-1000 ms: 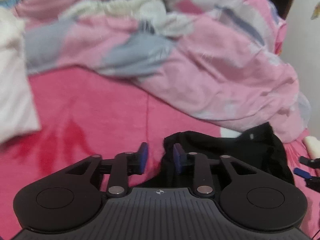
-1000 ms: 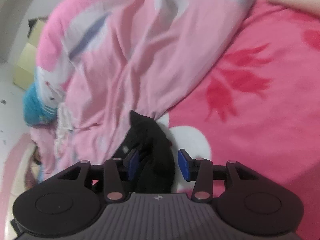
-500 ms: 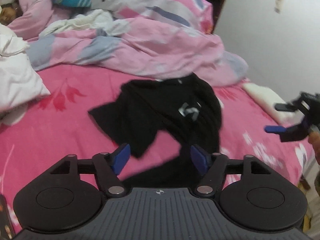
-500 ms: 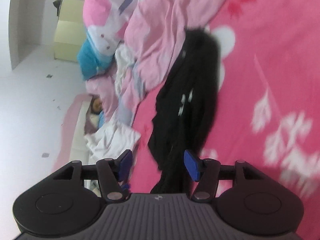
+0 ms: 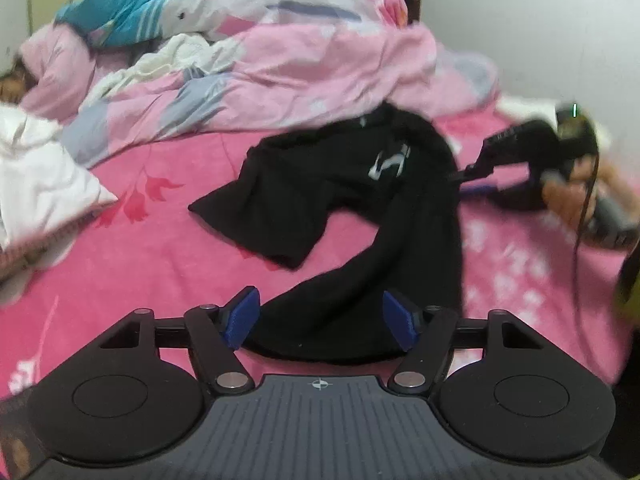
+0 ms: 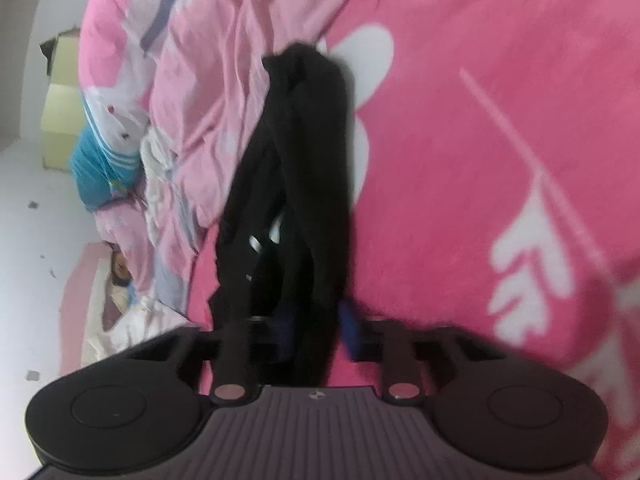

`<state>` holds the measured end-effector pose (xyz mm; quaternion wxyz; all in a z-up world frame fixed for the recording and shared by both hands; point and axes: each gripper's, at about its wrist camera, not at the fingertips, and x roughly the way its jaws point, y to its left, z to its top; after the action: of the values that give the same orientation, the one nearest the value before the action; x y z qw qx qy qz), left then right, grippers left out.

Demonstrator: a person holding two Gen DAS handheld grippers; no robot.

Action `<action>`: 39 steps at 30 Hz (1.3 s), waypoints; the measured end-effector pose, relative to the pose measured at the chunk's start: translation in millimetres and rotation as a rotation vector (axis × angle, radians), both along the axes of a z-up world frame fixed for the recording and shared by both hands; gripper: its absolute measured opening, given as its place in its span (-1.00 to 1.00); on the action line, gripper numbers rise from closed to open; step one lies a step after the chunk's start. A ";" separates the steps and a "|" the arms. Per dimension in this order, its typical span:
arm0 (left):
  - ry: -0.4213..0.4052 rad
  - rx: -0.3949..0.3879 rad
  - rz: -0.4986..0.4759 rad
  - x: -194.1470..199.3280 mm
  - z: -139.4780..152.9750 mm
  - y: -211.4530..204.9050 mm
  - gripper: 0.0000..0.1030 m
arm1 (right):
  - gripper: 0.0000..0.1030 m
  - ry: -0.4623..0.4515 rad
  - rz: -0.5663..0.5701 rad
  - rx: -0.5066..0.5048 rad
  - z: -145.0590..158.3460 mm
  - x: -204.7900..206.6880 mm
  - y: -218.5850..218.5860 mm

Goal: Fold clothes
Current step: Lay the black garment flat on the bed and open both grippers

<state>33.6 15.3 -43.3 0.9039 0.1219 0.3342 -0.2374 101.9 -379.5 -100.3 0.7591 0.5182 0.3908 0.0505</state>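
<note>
A black T-shirt with a small white logo lies crumpled on the pink bedsheet. One twisted end of it runs down between the blue pads of my left gripper. Those jaws are closing but still stand apart, and the pads are not pressing the cloth. In the left wrist view my right gripper sits at the shirt's right edge, held by a hand. In its own blurred view the right gripper is shut on a bunched strip of the black T-shirt, which stretches away over the sheet.
A rumpled pink quilt is heaped along the far side of the bed, with a teal pillow behind it. A white garment lies at the left. A wall stands at the right. A yellow box is on the floor.
My right gripper has closed on the shirt and drawn it out long. My left gripper opened wide and pulled back, so the whole shirt now shows spread on the sheet.
</note>
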 end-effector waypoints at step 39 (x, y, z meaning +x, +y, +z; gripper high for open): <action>0.264 -0.261 0.101 51.2 -36.4 -17.4 0.14 | -0.26 -0.139 0.211 -0.193 22.3 -82.6 49.4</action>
<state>84.8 -2.1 -79.7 0.8710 -0.0455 0.4220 -0.2473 19.3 -330.1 -77.9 0.8211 0.3940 0.3927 0.1278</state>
